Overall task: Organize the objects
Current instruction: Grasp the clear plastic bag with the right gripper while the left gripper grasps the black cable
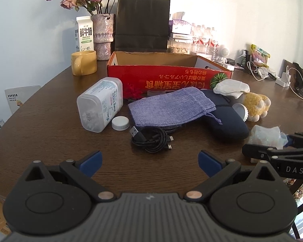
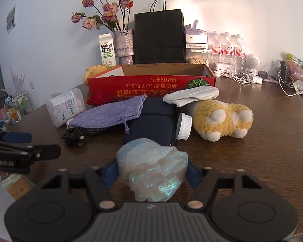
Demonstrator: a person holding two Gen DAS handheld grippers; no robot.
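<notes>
Pinching one iridescent mesh pouf (image 2: 153, 173) at lower centre, my right gripper (image 2: 151, 174) is closed on it; my left gripper (image 1: 149, 162) gapes empty. Mid-frame: one purple pouch (image 1: 169, 106), one cable coil (image 1: 151, 139), two white caps (image 1: 120, 123).

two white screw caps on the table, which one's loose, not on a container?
The flat white screw cap lying by the clear plastic cotton-swab box. The ribbed white cap beside the yellow plush toy sits on a container.

Navy pouch (image 2: 151, 121) half hidden under purple bag (image 2: 111, 115); box (image 1: 161, 60) interior unseen.
</notes>
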